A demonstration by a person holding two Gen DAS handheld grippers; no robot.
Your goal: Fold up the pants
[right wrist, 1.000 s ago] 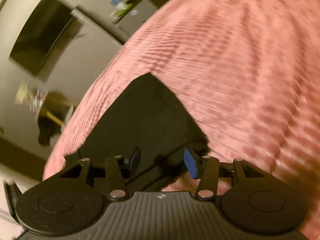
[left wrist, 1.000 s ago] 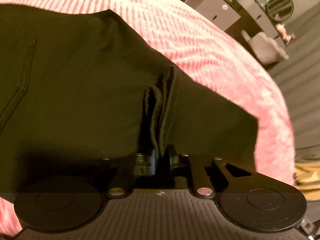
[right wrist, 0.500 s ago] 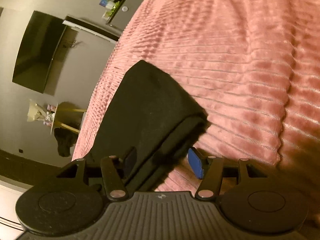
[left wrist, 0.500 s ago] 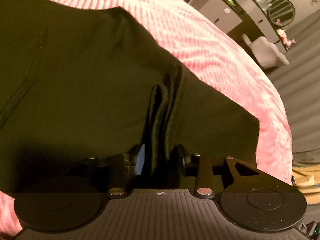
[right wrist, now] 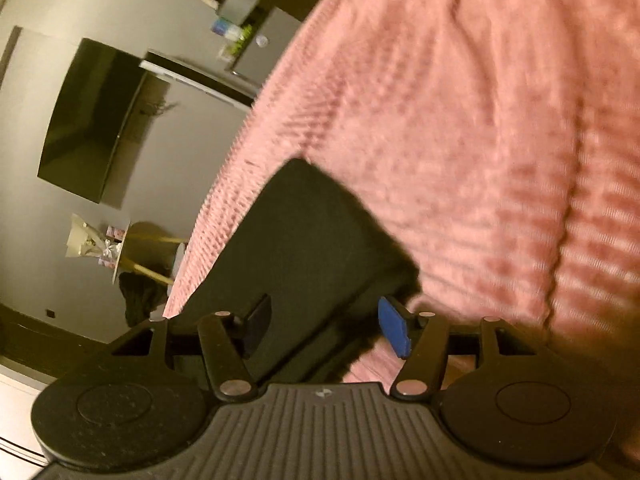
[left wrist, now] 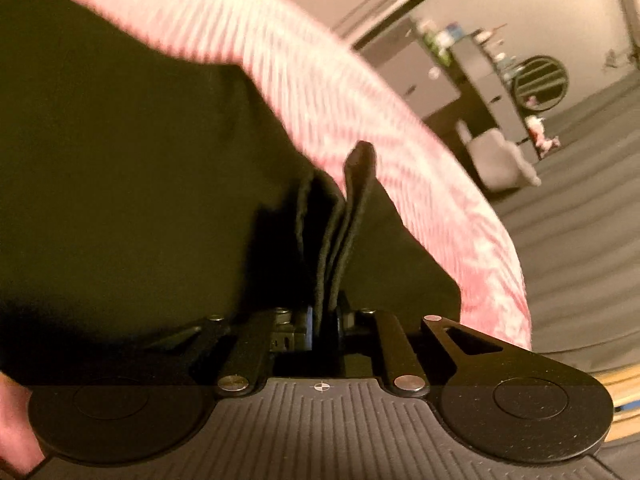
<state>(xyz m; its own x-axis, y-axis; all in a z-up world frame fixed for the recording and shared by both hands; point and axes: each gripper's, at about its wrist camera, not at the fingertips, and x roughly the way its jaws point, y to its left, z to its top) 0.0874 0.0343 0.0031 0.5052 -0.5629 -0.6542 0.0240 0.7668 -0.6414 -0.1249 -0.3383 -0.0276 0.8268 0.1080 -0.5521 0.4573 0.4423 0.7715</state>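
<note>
Left claw [left wrist: 325, 322] is clamped tight on a bunched edge of the black pants [left wrist: 132, 208], several layers stacked upright between its pads. Right claw [right wrist: 324, 326] has its jaws opening, about half wide; a corner of the pants [right wrist: 308, 240] lies in the gap, and I can't see the blue pad [right wrist: 394, 326] pressing on it, so I call it not gripped.

Pants lie spread on the pink ribbed bedspread [left wrist: 304, 76] of a bed. In the left wrist view they fill the left and centre. In the right wrist view I see only a narrower dark panel near the bed edge, with a thicker band along its near side; hem or waistband, I can't tell which.

Handling, my judgement: soft, light, floppy cloth, no stiffness, so it will sag and trail wherever I don't hold it. Not fragile. The ribbed bedspread probably drags on it a bit, so lifting beats sliding. Layers may slip apart if I pinch only the top one.

Where to take hold: thick seamed edges and corners, all layers at once, like the left claw's bite now. The right claw should take that thicker band at the corner, deep between the pads, then both can carry the edge over evenly.

Background dresser [left wrist: 448, 76] and wall TV [right wrist: 96, 120] are well clear.
</note>
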